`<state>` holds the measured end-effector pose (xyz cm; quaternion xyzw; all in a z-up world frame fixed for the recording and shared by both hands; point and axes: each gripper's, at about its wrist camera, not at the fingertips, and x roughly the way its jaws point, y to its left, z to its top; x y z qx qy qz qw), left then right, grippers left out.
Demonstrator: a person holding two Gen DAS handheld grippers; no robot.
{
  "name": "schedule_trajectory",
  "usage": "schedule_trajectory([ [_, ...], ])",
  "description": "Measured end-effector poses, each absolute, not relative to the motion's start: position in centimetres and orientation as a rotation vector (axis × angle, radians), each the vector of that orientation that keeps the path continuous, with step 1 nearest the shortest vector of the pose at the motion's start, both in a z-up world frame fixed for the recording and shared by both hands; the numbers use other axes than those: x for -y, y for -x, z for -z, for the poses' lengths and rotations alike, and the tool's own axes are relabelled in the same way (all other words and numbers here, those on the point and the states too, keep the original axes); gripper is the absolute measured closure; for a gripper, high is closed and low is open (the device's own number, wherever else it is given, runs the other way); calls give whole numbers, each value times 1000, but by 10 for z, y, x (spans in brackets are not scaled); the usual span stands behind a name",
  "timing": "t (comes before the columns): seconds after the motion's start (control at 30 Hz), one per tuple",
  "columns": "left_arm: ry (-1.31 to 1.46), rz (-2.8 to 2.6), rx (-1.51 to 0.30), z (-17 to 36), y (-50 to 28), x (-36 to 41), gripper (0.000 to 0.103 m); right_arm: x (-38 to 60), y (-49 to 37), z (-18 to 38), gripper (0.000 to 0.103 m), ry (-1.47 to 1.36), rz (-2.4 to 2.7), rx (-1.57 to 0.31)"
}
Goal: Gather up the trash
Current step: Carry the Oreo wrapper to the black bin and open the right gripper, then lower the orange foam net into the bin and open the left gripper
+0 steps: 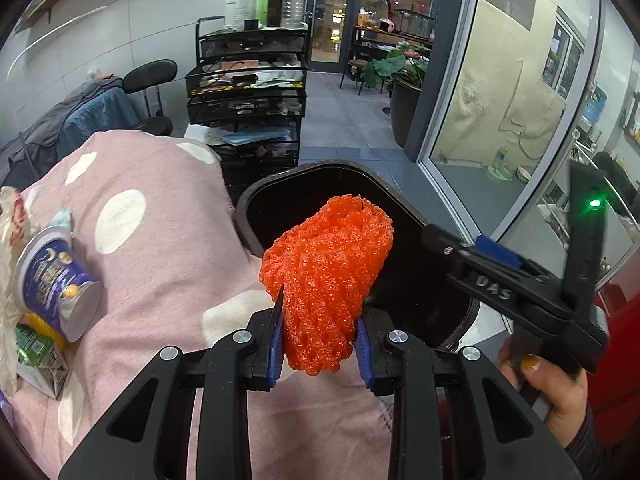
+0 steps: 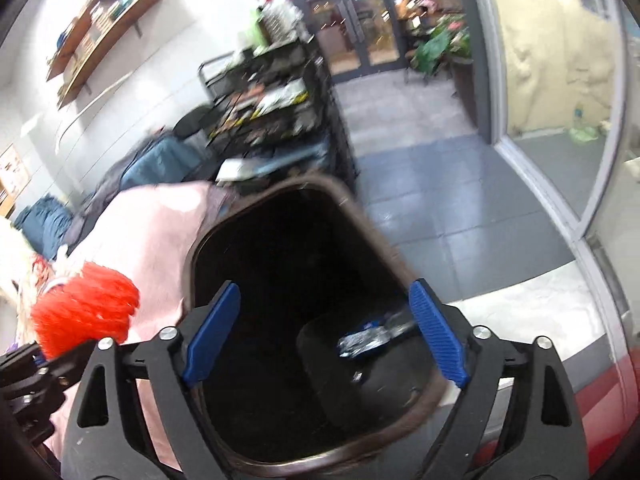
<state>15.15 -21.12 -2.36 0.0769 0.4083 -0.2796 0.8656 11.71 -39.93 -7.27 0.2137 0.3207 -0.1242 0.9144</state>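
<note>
My left gripper (image 1: 320, 320) is shut on an orange foam net sleeve (image 1: 328, 280) and holds it just above the pink cloth, at the near rim of a black trash bin (image 1: 280, 192). In the right wrist view the sleeve (image 2: 84, 304) shows at the left. My right gripper (image 2: 324, 332) is open and empty, hovering over the bin's mouth (image 2: 288, 264). A crumpled blue and silver wrapper (image 2: 368, 340) lies inside the bin. A blue yogurt cup (image 1: 56, 284) lies on its side at the left with a green carton (image 1: 36, 356) and crumpled paper (image 1: 8, 280).
A pink polka-dot cloth (image 1: 160, 240) covers the table. A black mesh cart (image 1: 248, 92) with bottles stands behind it, next to a chair (image 1: 148, 92) draped with clothes. A glass wall (image 1: 520, 100) runs along the right. The right gripper's body (image 1: 520, 284) shows at the right of the left wrist view.
</note>
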Motion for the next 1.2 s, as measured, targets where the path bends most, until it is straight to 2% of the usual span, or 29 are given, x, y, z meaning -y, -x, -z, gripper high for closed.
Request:
schedule_trajectory([
  [0.23,-213,593,-888,32,-161,236,74,427,-100,59,13,-469,358,-586],
  [0.67,-298,586,-958,54,-169,265,71,444,-90,55,12,-489,384,-565],
  [0.73,-314,580,-974,59,-171,268,66,443,-91,55,12,-489,386,-566],
  [0.77,-321,574,-980,60,-172,269,59,443,-91,55,12,-489,387,-567],
  [0.8,-328,565,-983,62,-173,270,46,443,-91,56,11,-490,387,-568],
  [0.9,-332,563,-971,61,-172,269,25,445,-91,56,8,-494,391,-567],
  [1.0,-341,573,-947,58,-169,270,14,446,-91,57,7,-501,389,-572],
  [1.2,-349,572,-901,47,-160,268,6,448,-92,59,6,-519,378,-578],
])
